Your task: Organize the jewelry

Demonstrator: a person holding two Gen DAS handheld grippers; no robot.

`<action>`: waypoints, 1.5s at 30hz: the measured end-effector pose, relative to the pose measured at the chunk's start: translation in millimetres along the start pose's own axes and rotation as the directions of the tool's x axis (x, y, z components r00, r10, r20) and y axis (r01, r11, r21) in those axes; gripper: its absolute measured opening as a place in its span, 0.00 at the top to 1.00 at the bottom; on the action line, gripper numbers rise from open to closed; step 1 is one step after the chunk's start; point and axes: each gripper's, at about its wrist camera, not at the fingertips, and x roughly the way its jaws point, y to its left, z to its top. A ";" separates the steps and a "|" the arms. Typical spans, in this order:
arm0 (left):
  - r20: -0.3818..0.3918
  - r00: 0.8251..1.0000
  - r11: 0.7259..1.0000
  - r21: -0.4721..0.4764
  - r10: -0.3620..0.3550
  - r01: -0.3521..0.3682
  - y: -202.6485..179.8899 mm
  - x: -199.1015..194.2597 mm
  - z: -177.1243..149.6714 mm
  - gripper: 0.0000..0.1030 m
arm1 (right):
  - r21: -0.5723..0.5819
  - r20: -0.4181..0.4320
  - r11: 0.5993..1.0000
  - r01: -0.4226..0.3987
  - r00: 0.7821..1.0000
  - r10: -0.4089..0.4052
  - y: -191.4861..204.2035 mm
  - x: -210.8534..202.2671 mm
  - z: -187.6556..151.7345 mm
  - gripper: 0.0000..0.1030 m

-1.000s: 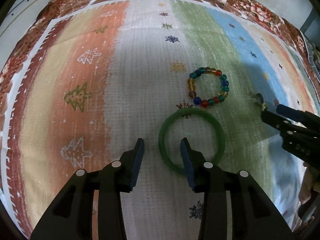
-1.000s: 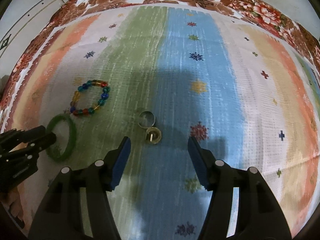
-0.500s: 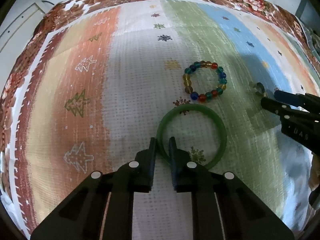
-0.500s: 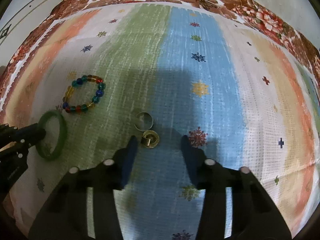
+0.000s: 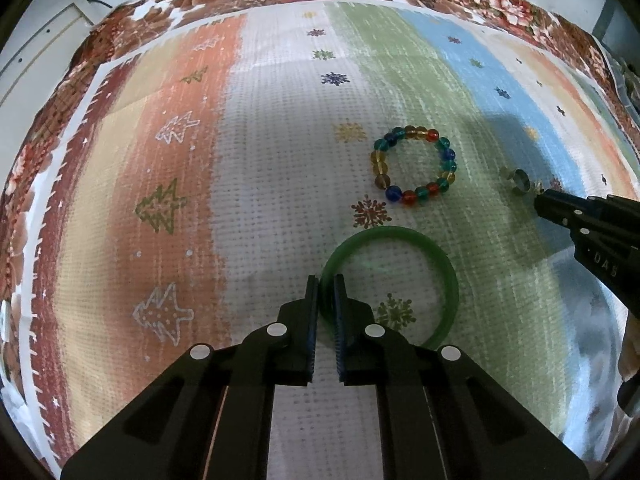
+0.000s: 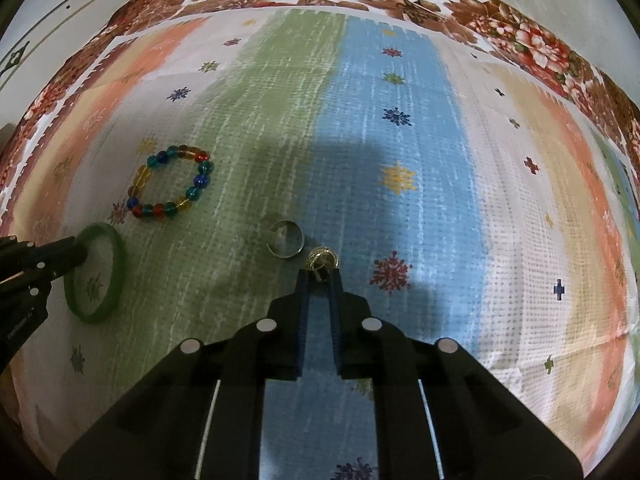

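A green bangle [image 5: 440,264] lies flat on the striped cloth. My left gripper [image 5: 326,284] is shut on its near-left rim, one finger inside the hoop and one outside. In the right wrist view the bangle [image 6: 116,256] sits at the far left with the left gripper [image 6: 82,254] on it. My right gripper [image 6: 320,276] has its jaws closing, and its tips pinch a small gold ring [image 6: 322,259]. A silver open ring [image 6: 284,255] lies just left of the gold one. A bracelet of coloured beads [image 5: 394,193] rests loose beyond the bangle.
The striped cloth [image 5: 280,160] with snowflake and tree prints covers the whole surface, over a brown floral cloth [image 6: 540,52] at the far edge. A pale panelled wall [image 5: 36,52] stands at the back left. The right gripper [image 5: 538,204] reaches in from the right.
Both grippers' jaws closed from wide apart. The left came together on the bangle's rim, and the right narrowed around the gold ring. Neither hand shifted much.
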 end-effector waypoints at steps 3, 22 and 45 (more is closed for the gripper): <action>0.007 1.000 1.000 -0.001 -0.004 0.004 -0.1 -4.7 0.7 0.94 | 0.001 0.000 1.000 -0.002 1.000 0.002 -0.3 -1.7 -0.6 0.91; 0.057 0.997 0.999 -0.014 -0.049 0.049 -6.3 -41.1 -4.5 0.93 | 0.008 0.020 1.000 0.003 1.000 -0.003 -6.6 -35.2 -19.8 0.99; 0.076 0.993 0.996 -0.005 -0.084 0.085 -4.2 -49.6 -0.9 0.93 | -0.021 0.062 0.999 0.042 0.997 -0.041 -4.2 -19.2 -3.6 0.40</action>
